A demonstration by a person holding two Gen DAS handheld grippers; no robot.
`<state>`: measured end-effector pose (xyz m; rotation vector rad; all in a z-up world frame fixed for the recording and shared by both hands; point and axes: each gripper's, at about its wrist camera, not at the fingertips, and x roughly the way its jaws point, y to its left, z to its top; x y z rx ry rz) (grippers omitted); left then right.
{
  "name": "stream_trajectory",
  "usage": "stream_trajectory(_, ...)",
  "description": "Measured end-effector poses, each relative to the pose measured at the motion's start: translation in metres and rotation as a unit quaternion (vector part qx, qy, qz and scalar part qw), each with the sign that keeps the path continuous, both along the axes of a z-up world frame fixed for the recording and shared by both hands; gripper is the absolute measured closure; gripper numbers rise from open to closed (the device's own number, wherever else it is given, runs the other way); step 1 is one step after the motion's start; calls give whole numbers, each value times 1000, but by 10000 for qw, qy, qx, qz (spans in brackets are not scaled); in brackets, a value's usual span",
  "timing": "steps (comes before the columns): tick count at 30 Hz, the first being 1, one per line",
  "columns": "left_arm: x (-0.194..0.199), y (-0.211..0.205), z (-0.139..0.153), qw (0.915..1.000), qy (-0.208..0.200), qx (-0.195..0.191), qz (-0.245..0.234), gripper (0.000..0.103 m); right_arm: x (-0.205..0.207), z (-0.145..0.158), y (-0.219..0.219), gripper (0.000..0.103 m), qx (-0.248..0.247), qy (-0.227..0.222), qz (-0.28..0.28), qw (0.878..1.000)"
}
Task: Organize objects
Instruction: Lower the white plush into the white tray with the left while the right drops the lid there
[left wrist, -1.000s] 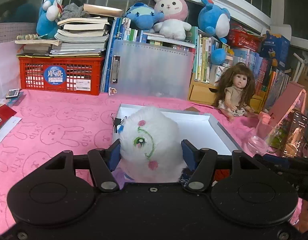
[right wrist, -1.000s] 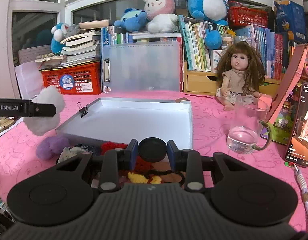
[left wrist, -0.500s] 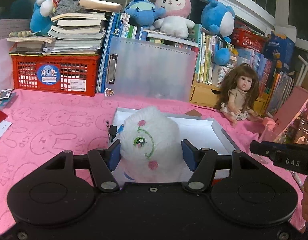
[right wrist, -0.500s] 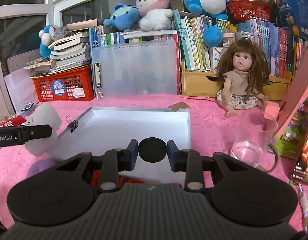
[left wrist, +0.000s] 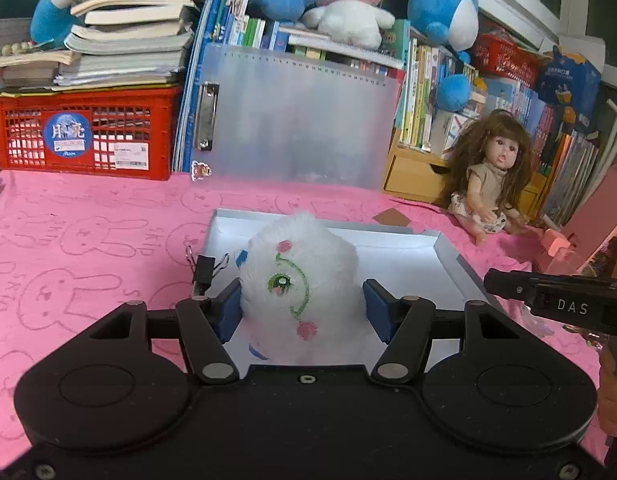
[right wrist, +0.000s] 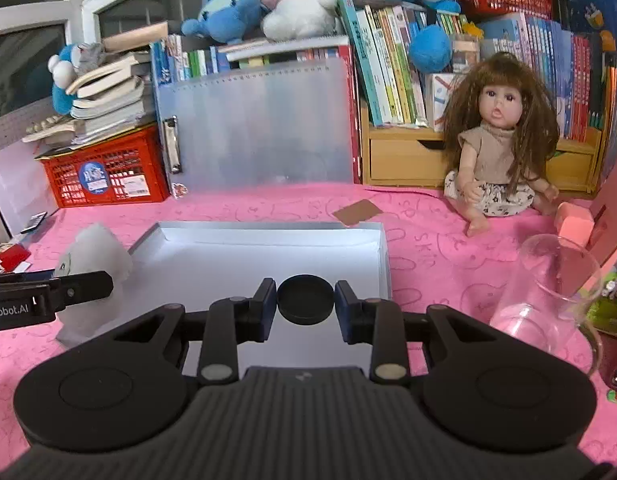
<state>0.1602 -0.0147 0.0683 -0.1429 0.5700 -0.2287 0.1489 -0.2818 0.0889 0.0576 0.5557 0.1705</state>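
The left gripper (left wrist: 300, 304) clasps a white plush ball (left wrist: 298, 280) over the white tray (left wrist: 448, 252) (near edge); the right gripper (right wrist: 305, 311) pinches a black disc (right wrist: 305, 299).

Fluffy white plush ball (left wrist: 298, 284); matt black disc (right wrist: 305, 299); clear glass cup (right wrist: 548, 292).

A shallow white cardboard tray (right wrist: 382, 256) is lying on the pink bunny-print tablecloth (right wrist: 428, 240), a long-haired doll (right wrist: 502, 148) sitting behind-right.
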Motion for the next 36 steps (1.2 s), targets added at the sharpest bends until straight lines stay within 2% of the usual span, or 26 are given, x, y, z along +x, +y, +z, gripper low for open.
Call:
stream_trajectory(15, 47, -17, -31, 9990, 426, 91, 133, 42, 46, -30, 1, 67, 10, 357, -71, 9993)
stream_trajectory(27, 56, -24, -47, 9971, 688, 320, 112, 42, 62, -46, 4, 66, -27, 675, -38, 9977)
stream_trajectory(36, 56, -29, -53, 9967, 663, 460, 25, 43, 64, -54, 2, 67, -66, 885, -49, 9960)
